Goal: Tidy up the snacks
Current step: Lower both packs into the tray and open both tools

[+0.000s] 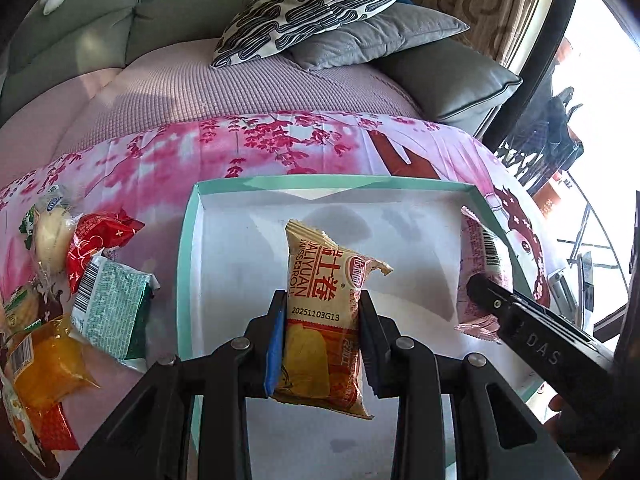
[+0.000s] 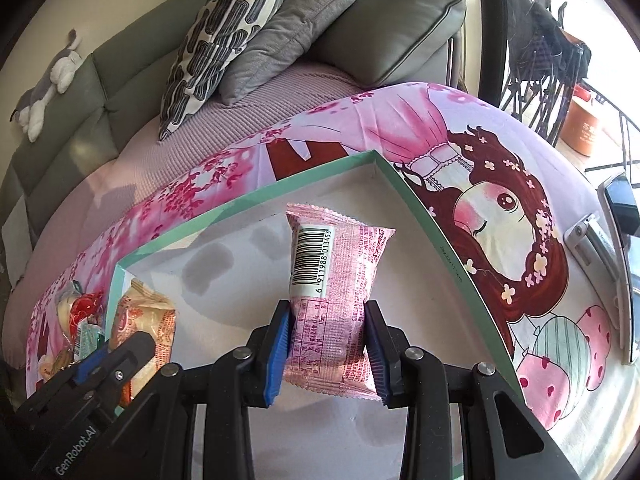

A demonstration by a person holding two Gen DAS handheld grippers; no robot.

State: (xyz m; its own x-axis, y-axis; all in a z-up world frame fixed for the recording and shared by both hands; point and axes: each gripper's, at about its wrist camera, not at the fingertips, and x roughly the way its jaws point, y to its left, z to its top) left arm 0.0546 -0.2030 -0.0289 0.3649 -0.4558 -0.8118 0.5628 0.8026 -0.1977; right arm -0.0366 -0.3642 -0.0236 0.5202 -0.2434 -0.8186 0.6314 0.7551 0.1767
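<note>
My left gripper [image 1: 323, 332] is shut on a yellow-orange swiss roll packet [image 1: 326, 304] and holds it above the white inside of a shallow box with a mint-green rim [image 1: 188, 240]. My right gripper [image 2: 326, 344] is shut on a pink snack packet [image 2: 332, 292] with a barcode, held over the same box [image 2: 436, 248] near its right wall. The pink packet [image 1: 480, 256] and the right gripper's finger also show at the right of the left wrist view. The yellow packet [image 2: 144, 316] and left gripper show at the lower left of the right wrist view.
Several loose snacks lie left of the box on the pink floral cloth [image 1: 280, 148]: a red packet [image 1: 94, 244], a green-and-white packet [image 1: 112, 312], an orange packet [image 1: 48, 364]. A grey sofa with pillows [image 1: 320, 16] stands behind. A phone on a stand [image 2: 616, 248] is at the right.
</note>
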